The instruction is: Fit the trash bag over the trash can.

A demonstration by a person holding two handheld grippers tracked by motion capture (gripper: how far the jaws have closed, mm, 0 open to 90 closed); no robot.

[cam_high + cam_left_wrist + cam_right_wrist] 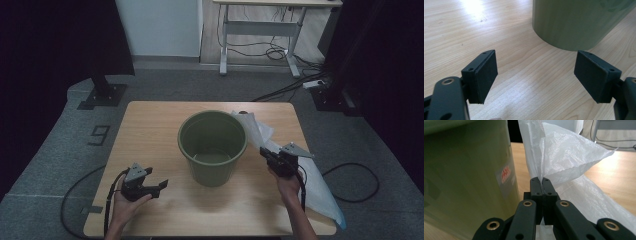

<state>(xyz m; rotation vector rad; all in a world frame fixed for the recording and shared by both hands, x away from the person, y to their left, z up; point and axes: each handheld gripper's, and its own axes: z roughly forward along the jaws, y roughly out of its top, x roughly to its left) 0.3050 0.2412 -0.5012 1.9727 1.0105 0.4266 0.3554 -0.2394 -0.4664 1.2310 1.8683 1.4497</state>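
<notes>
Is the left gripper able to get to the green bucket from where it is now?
Probably yes. The left gripper has its jaws wide open and nothing between them, and just bare table lies between it and the green bucket. The right gripper is busy pinching the white bag.

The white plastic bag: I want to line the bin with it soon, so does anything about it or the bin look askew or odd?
Nothing damaged or spilled. The white plastic bag trails off the table's right front edge, while the right gripper pinches a fold of it. The green bin stands upright and empty.
</notes>
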